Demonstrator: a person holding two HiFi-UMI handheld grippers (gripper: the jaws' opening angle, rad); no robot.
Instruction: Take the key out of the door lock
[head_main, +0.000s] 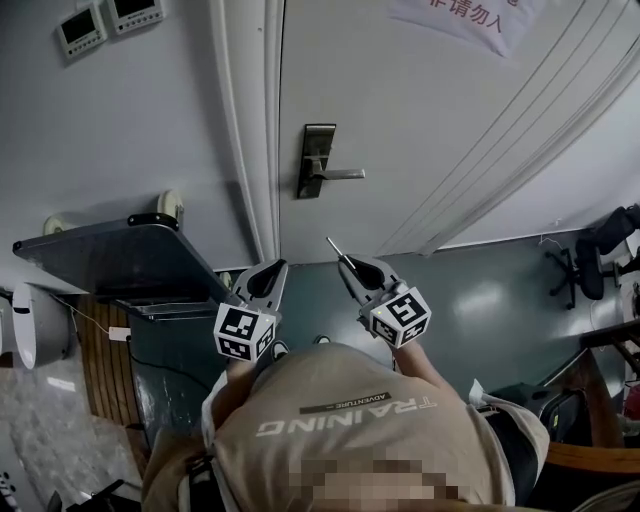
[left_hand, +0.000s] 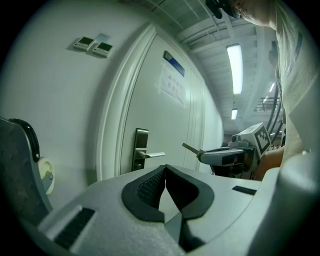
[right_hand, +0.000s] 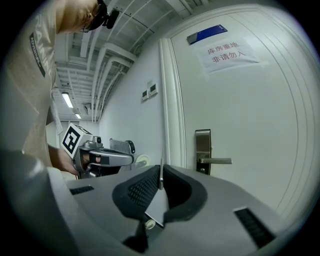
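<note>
We count two grippers, left gripper (head_main: 268, 272) and right gripper (head_main: 352, 265); one key (head_main: 336, 248); one door handle (head_main: 340, 174) ahead of them; two wall panels (head_main: 82, 28); one notice (head_main: 460, 20).

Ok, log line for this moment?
right gripper: shut on key | left gripper: shut, empty | key: out of door lock

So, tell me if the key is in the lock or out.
Out: the key is clamped in the right gripper, away from the door lock.

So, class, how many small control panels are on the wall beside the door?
2: left panel and right panel, side by side, left of the door.
</note>
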